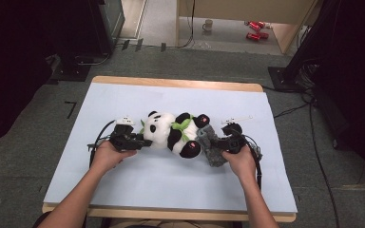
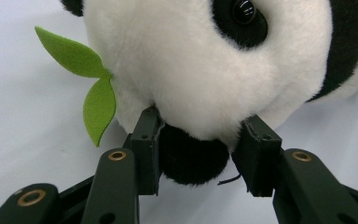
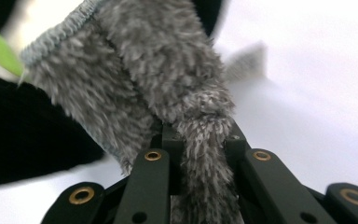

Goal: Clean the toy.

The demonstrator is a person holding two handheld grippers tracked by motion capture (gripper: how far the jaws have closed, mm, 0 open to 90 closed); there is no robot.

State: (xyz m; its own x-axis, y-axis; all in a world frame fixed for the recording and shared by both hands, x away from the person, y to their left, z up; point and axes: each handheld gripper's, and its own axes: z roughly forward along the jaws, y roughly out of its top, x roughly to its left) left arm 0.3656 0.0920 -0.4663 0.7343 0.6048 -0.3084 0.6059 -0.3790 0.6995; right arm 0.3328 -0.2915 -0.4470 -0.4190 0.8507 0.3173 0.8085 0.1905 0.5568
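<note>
Panda toy [image 1: 173, 133] lying on the bench [image 1: 123, 180], gripped at both ends.
Left gripper [image 1: 140, 142] fingers [image 2: 147, 140] clamp its head; right gripper [image 1: 221, 143] fingers [image 3: 165, 140] pinch a grey fluffy cloth [image 1: 210, 145] beside its feet.

Lab or office test bay: grey carpet [image 1: 28, 156], floor cables [image 1: 321, 156], equipment stands [image 1: 83, 59].

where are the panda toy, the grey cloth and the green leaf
panda toy [image 1: 164, 129], high view, on its white head
grey cloth [image 3: 168, 84], right gripper view, on the fuzzy fold just above the fingers
green leaf [image 2: 98, 109], left gripper view, on the lower of its two felt blades
</note>
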